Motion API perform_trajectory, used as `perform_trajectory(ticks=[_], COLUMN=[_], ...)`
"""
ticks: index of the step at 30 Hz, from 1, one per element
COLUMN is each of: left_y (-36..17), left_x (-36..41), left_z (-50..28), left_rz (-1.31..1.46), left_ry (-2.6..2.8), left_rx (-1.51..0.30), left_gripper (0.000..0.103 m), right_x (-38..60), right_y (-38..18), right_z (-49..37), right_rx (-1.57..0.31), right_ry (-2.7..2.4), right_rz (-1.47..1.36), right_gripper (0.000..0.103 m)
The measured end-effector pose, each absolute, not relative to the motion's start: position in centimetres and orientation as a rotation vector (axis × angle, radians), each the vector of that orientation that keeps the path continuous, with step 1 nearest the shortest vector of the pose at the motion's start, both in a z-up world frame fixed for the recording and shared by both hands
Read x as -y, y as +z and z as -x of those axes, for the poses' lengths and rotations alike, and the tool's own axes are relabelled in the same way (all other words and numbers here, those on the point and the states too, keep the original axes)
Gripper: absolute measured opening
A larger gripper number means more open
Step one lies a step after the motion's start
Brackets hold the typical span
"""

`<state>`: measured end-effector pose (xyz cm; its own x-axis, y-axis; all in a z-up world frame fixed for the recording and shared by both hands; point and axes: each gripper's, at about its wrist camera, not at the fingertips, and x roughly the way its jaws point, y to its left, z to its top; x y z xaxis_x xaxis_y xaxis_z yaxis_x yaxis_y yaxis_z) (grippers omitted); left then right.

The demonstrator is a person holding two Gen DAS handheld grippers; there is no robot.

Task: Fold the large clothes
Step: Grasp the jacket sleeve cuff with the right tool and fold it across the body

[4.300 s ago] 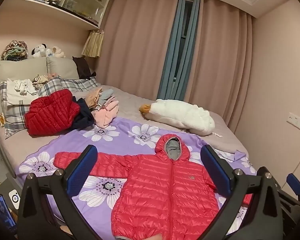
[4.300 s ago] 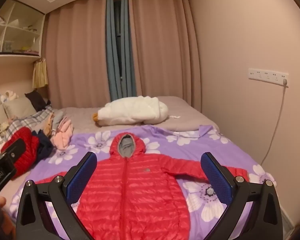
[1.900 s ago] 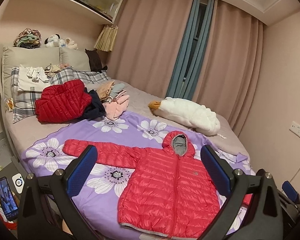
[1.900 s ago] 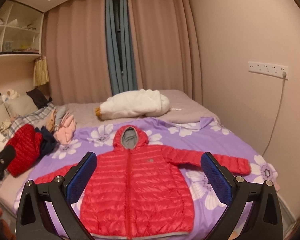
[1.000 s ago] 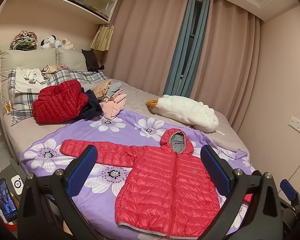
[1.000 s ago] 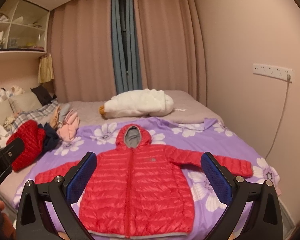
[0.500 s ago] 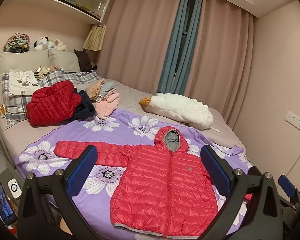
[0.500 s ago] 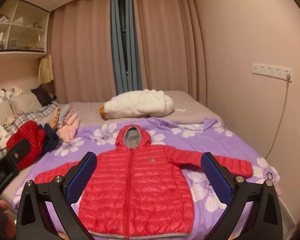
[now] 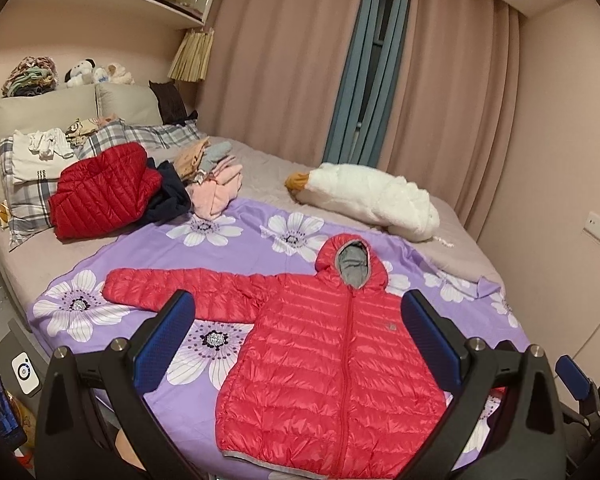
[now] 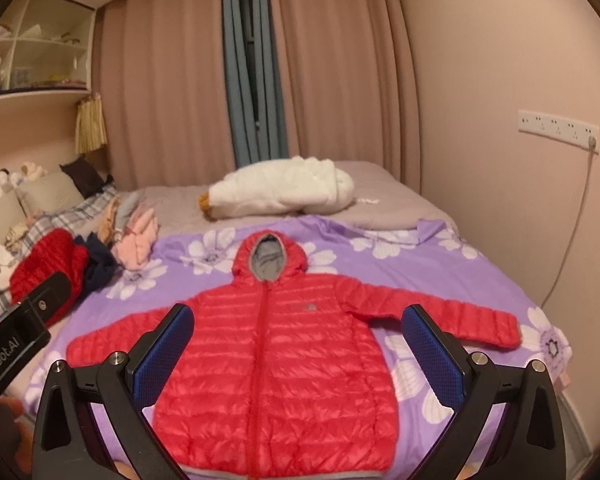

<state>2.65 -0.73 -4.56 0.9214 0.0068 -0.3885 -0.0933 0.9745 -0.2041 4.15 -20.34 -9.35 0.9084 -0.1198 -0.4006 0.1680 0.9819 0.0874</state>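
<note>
A red hooded puffer jacket (image 9: pixel 332 364) lies flat and zipped, front up, on a purple floral sheet (image 9: pixel 236 248) in the lower centre of both views, its grey-lined hood (image 10: pixel 269 258) toward the top and both sleeves spread sideways. The left gripper (image 9: pixel 298 340) and right gripper (image 10: pixel 298 350) hang above the jacket's lower body, jaws spread wide and empty, blue pads (image 10: pixel 432 352) framing the torso without touching it.
</note>
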Motion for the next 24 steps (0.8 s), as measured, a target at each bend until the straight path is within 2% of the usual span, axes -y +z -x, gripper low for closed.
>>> perform_trajectory(ticks=[20, 24], left_y=[-7.2, -8.6], left_x=[1.3, -0.9], left_z=[-7.4, -9.4], left_rz=[0.211, 0.28], left_ry=[0.067, 0.15], left_rx=[-0.504, -0.584], left_gripper=[0.103, 0.103], right_x=[22.5, 25.2], right_y=[-11.9, -13.4], right_z=[-7.7, -9.4], right_rx=[-0.526, -0.577], right_ry=[-0.174, -0.184], right_rz=[-0.159, -0.248], right_gripper=[0.103, 0.103])
